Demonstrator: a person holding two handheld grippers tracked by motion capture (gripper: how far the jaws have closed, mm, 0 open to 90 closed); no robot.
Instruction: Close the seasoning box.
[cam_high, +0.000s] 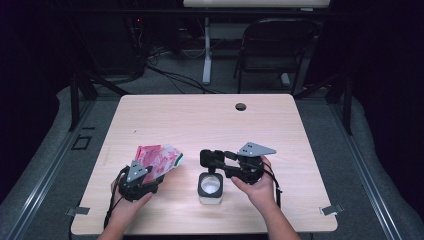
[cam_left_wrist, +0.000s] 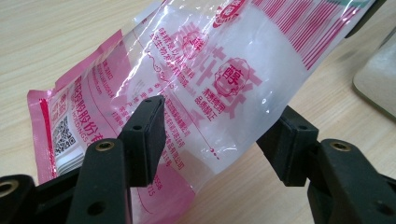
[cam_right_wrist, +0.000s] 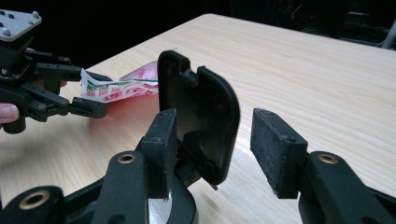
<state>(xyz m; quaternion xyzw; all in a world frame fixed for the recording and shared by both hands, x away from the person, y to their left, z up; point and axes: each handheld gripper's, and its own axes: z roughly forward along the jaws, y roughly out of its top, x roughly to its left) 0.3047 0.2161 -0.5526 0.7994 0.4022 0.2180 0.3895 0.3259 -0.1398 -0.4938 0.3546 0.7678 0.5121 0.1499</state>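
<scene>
Holding the right gripper (cam_right_wrist: 215, 121) pads (cam_right_wrist: 273, 149) spread, clear of the upright flip lid (cam_right_wrist: 201, 116). Straddling the bag (cam_left_wrist: 219, 79) with the left gripper (cam_left_wrist: 222, 107), squeeze impossible to tell. Keeping the bag level, just left of the jar (cam_high: 210, 187) near the table (cam_high: 200, 120) edge, aiming its mouth carefully.

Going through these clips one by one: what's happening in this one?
A person at a wooden table works with a hand-held gripper in each hand. The left gripper has a pink and clear plastic bag of white powder lying between its open fingers. The right gripper is at a small white jar, with the jar's flipped-up black lid standing between its spread fingers, not clamped. Nothing has been poured yet, as far as I can see.
</scene>
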